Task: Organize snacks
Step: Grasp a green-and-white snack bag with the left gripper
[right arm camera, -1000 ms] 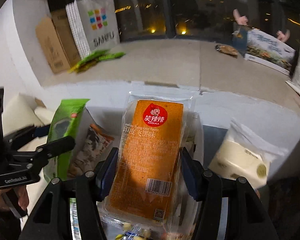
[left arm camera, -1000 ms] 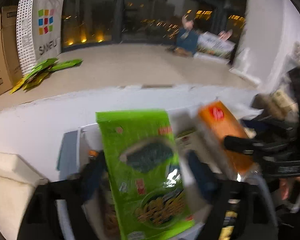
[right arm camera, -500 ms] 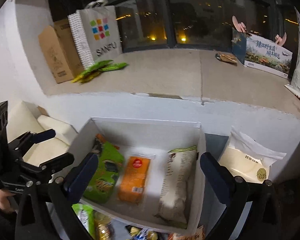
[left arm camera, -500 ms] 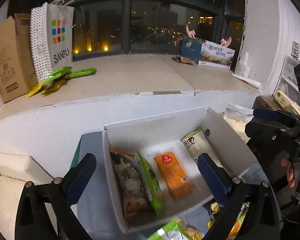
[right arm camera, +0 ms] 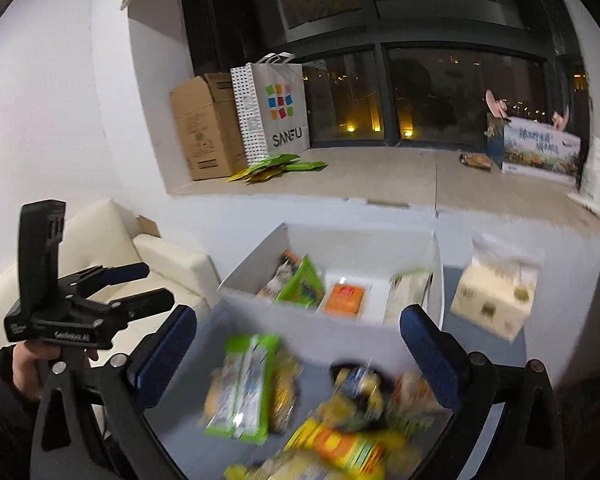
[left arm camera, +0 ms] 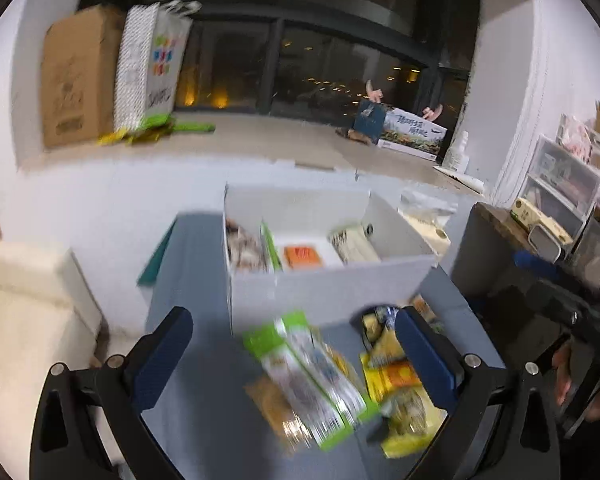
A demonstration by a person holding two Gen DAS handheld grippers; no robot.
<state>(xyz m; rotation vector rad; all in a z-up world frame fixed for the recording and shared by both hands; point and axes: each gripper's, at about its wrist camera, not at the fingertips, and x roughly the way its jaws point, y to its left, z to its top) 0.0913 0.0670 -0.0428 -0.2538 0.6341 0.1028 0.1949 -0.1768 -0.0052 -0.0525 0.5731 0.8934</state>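
A white box (left arm camera: 332, 284) (right arm camera: 300, 312) stands on the grey table and holds a brown packet, a green packet (right arm camera: 302, 286), an orange cake pack (left arm camera: 302, 256) (right arm camera: 344, 298) and a pale packet (right arm camera: 406, 294). Loose snacks lie in front of it: a green-edged packet (left arm camera: 312, 376) (right arm camera: 244, 384) and a yellow pile (left arm camera: 400, 392) (right arm camera: 340, 440). My left gripper (left arm camera: 292, 360) is open and empty above the loose snacks. My right gripper (right arm camera: 296, 356) is open and empty above them too. The left gripper also shows in the right wrist view (right arm camera: 140, 288).
A cream sofa (left arm camera: 24, 320) stands left of the table. A tissue pack (right arm camera: 496, 300) lies right of the box. On the window ledge are a cardboard box (right arm camera: 204, 128), a SANFU bag (right arm camera: 276, 108), green packets (right arm camera: 276, 166). Drawers (left arm camera: 560, 184) stand at right.
Both grippers let go of their packs, the green one and the orange one, which now lie in the box. Both grippers opened and drew back and up over the loose snacks.
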